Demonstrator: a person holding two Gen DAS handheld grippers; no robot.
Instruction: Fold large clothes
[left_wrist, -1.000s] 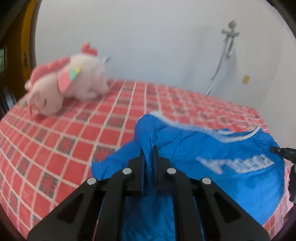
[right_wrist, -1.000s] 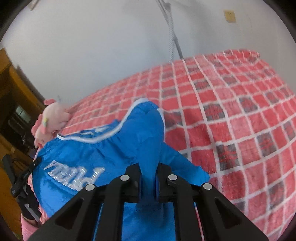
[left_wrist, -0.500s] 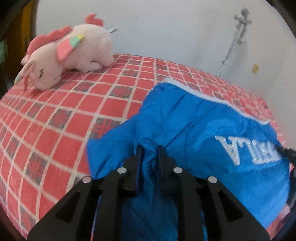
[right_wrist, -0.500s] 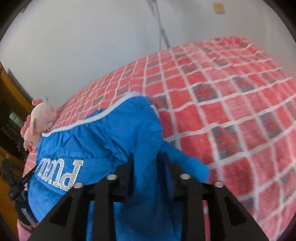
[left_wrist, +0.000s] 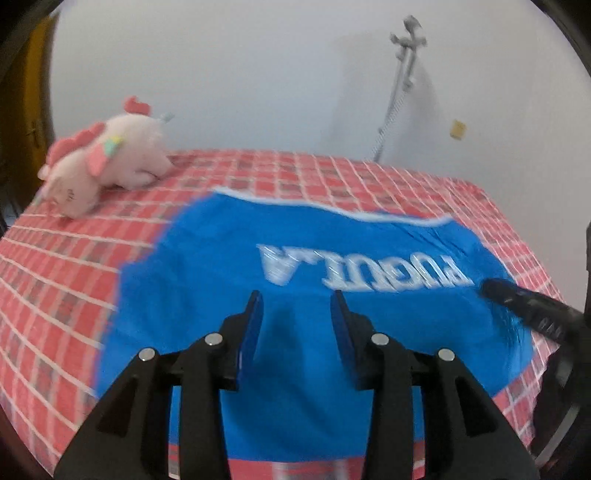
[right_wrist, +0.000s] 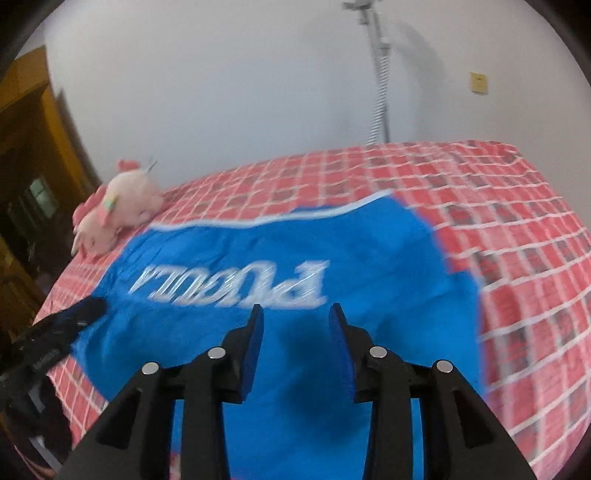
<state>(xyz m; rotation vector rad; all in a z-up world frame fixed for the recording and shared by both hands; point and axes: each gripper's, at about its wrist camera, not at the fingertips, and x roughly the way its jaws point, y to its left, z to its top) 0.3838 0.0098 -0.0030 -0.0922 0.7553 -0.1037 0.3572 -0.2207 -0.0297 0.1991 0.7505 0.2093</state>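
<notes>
A white wall backs the bed (left_wrist: 74, 266), whose checked red cover carries one blue garment (left_wrist: 229, 280) near its front edge, silver letters blurred, perhaps "PUGLIA". One pink plush toy (left_wrist: 107, 166) lies at the far left corner. The left gripper (left_wrist: 295, 314) and right gripper (right_wrist: 294, 325) have just been opening, nothing pinched between them.

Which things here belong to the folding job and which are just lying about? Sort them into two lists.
Part of the job:
- blue garment, spread on the bed
- left gripper, jaws just opened, nothing between them
- right gripper, likewise open

Lying about:
- pink plush toy
- checked bedspread
- shower fitting on the wall
</notes>
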